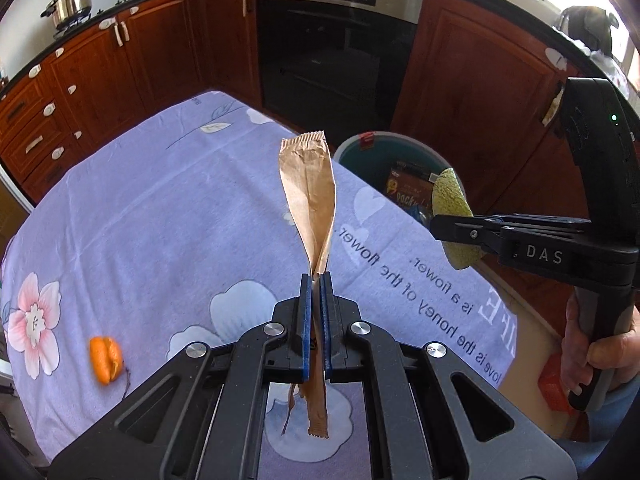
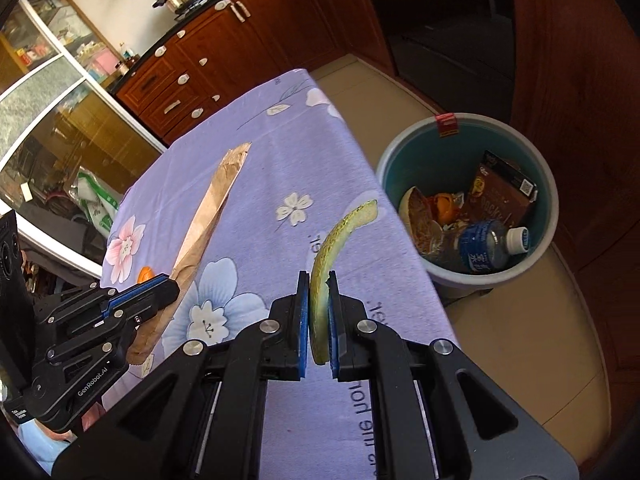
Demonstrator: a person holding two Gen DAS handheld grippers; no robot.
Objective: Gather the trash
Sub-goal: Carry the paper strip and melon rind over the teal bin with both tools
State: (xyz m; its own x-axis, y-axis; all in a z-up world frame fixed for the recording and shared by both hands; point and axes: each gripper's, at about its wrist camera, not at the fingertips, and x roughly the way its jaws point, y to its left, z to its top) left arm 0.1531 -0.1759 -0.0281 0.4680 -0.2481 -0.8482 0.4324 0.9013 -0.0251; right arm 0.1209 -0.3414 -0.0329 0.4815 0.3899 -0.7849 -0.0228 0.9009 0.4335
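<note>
My left gripper (image 1: 316, 280) is shut on a long brown paper wrapper (image 1: 310, 196), which sticks up above the purple flowered tablecloth (image 1: 160, 220). The same wrapper (image 2: 212, 216) and left gripper (image 2: 174, 284) show at the left of the right wrist view. My right gripper (image 2: 319, 280) is shut on a curved green melon rind (image 2: 340, 236), held over the table's right edge. In the left wrist view the rind (image 1: 450, 196) hangs beside the teal trash bin (image 1: 362, 150). An orange peel (image 1: 105, 359) lies on the cloth at the left.
The bin (image 2: 548, 208) stands on the floor right of the table and holds a water bottle (image 2: 488, 246), a snack box (image 2: 500, 196) and peels. Wooden cabinets (image 1: 92, 64) and an oven (image 1: 336, 40) line the far side. A pot (image 1: 72, 2) sits on the stove.
</note>
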